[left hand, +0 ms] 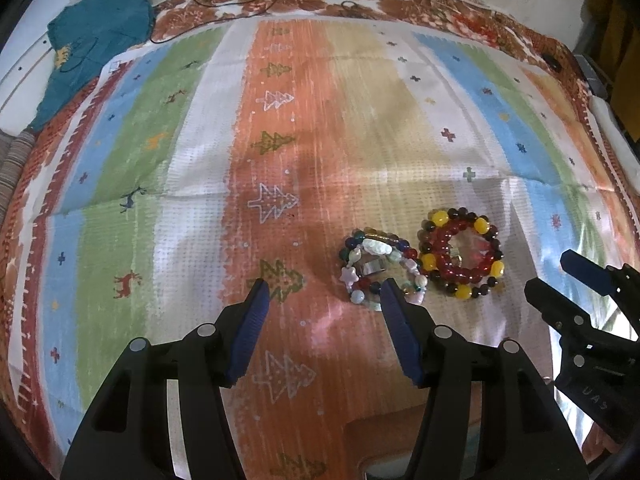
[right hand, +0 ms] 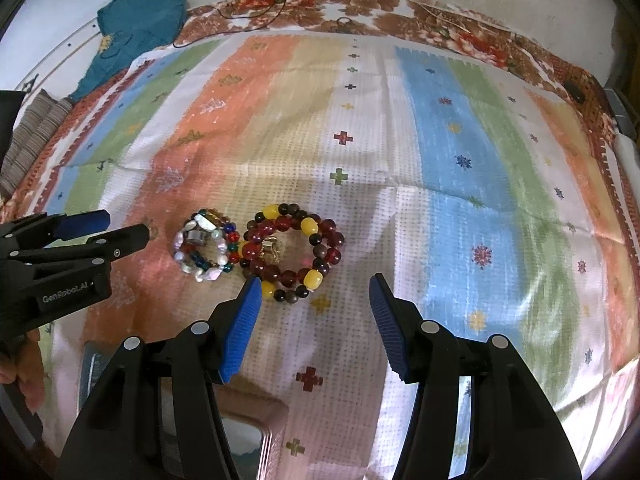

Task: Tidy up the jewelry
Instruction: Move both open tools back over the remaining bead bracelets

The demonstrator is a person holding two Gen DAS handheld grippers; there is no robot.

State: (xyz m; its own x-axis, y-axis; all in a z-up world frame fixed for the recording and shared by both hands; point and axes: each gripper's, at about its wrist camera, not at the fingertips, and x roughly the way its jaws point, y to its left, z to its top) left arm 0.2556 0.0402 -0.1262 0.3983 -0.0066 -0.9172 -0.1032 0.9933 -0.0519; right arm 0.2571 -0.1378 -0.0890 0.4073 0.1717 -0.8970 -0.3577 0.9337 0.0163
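So the whole thing sits on a bed covered with a striped woven cloth in orange, green, blue and white with little tree and cross motifs, laid over a brown floral bedspread that shows along the far edge. Two piles of jewelry lie side by side and just touching, about mid-width of the bed, toward the near edge: a stack of mixed pastel and multicoloured bead bracelets with shell and star pieces with what looks like a silver ring in the middle, and a stack of dark red, black and yellow round-bead bracelets with something small and gold inside the loop.

Left gripper hangs over the orange stripe, jaws about halfway open and nothing between them; its right blue pad overlaps the near edge of the pastel stack in the left wrist view, can't tell if it actually touches. Right gripper is also roughly half open and empty, left pad just at the near edge of the red and yellow stack.

A teal fabric bundle with yellow trim sits at the far left corner, and a thin black cable trails along the far edge
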